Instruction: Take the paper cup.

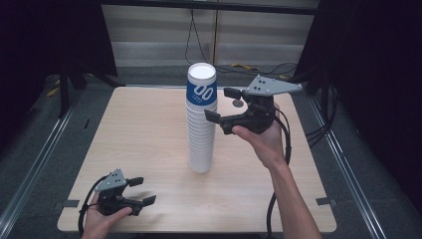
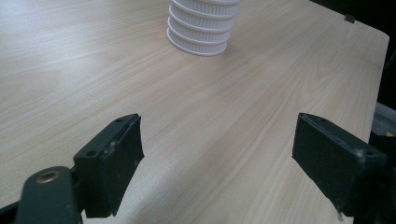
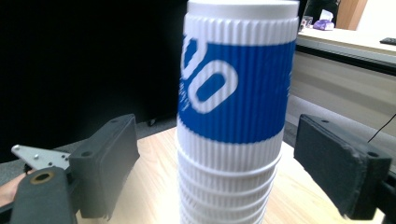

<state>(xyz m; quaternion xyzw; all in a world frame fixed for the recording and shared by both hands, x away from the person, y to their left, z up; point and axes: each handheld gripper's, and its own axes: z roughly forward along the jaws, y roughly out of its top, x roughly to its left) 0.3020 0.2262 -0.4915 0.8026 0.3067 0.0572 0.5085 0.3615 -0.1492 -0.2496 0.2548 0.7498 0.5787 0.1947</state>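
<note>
High view: a tall stack of cups (image 1: 201, 119) stands upright near the middle of the bench (image 1: 144, 134), its long axis vertical, the top cup banded in blue. The right tongs (image 1: 217, 104) hang just to the right of the stack's upper part, pointing leftward at it, jaws spread and apart from the cups. The right hand (image 1: 263, 139) holds them well above the bench, forearm rising from the near edge. The left tongs (image 1: 142, 191) sit low at the near left corner, well apart from the stack, also spread, gripping nothing. The right hand is clearly the nearer one.

Left gripper view: the left tongs (image 2: 217, 154) stand wide over bare bench, with the foot of the stack (image 2: 201, 28) far ahead.

Right gripper view: the stack (image 3: 236, 107) stands dead ahead between the two pads of the right tongs (image 3: 217, 172), the blue band level with them. Both pads are clear of the cup wall, so nothing is gripped. Judging from this, a straight closing would catch the top cups.
</note>
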